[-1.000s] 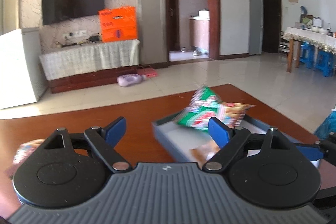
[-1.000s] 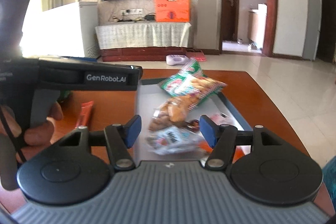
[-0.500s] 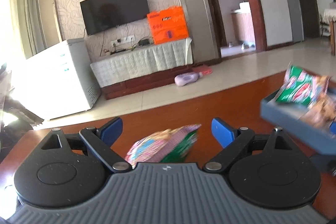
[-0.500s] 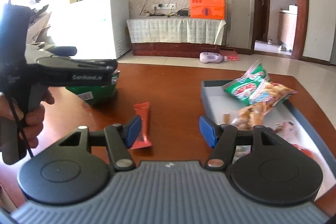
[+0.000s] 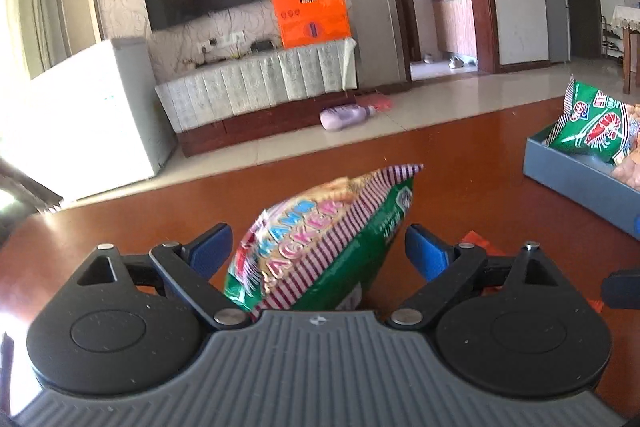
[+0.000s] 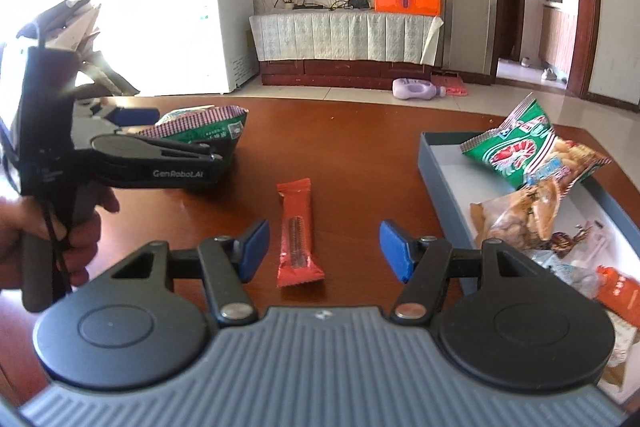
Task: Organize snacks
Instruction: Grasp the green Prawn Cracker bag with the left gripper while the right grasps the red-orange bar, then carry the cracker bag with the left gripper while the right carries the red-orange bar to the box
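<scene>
Brown tabletop: grey tray (image 6: 430, 163) already holds several snacks. Left of it, left gripper (image 5: 318, 247) straddles the cracker bag (image 5: 320, 243), unclamped; right gripper (image 6: 320, 249) gapes over the red bar (image 6: 297, 231).

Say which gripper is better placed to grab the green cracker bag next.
Left. The left gripper already straddles the cracker bag, jaws wide and not pressing. The right gripper is lined up on the red bar instead.
</scene>
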Motion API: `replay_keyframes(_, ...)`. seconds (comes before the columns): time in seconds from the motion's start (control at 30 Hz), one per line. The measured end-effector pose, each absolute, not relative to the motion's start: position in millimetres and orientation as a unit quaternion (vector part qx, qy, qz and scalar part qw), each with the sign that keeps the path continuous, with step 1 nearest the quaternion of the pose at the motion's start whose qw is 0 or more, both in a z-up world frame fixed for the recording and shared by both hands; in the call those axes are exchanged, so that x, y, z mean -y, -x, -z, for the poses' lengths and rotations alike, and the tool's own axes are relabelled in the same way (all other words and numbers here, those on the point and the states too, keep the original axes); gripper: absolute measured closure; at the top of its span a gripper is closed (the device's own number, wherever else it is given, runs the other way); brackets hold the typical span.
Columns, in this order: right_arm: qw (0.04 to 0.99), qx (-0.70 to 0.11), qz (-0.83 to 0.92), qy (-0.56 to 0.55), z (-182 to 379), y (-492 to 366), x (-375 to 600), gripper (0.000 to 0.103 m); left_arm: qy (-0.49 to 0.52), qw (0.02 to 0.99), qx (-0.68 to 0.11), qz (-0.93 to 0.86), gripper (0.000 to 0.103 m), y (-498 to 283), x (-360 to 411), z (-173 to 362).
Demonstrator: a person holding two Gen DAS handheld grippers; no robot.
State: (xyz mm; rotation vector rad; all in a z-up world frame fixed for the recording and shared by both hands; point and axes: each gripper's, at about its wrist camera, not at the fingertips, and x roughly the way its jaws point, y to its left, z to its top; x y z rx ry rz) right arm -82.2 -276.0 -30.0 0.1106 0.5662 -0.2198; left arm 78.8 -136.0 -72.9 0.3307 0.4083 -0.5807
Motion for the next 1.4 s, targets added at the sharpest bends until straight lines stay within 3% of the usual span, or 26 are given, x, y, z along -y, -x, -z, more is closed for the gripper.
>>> replay_keyframes(0.27,0.946,-0.309,0.096,0.010,45,43,262,0.039,-0.180,0.917,-0.195,0.299,0.004,-91,143,88)
replay_keyframes(0.47,0.934,-0.344,0.093,-0.004,63,15,274,0.039,-0.180,0.909,-0.195,0.321,0.004,-100,152,91)
replay_keyframes(0.57,0.933,-0.349,0.083,-0.019,62,13,278,0.039,-0.185,0.905,-0.199,0.327,0.013,-101,151,96)
replay_keyframes(0.6,0.933,-0.350,0.078,-0.018,61,14,278,0.045,-0.187,0.906,-0.196,0.326,0.024,-98,153,96)
replay_keyframes(0.63,0.934,-0.351,0.072,-0.016,60,15,277,0.051,-0.188,0.906,-0.193,0.327,0.028,-98,154,96)
replay_keyframes(0.7,0.932,-0.356,0.070,-0.011,57,16,274,0.080,-0.187,0.905,-0.193,0.330,0.031,-97,155,97)
replay_keyframes(1.0,0.934,-0.349,0.076,-0.022,40,36,275,0.079,-0.148,0.904,-0.201,0.346,0.040,-92,149,89)
replay_keyframes(1.4,0.943,-0.324,0.073,-0.025,20,70,271,0.079,-0.112,0.913,-0.213,0.328,0.040,-55,148,66)
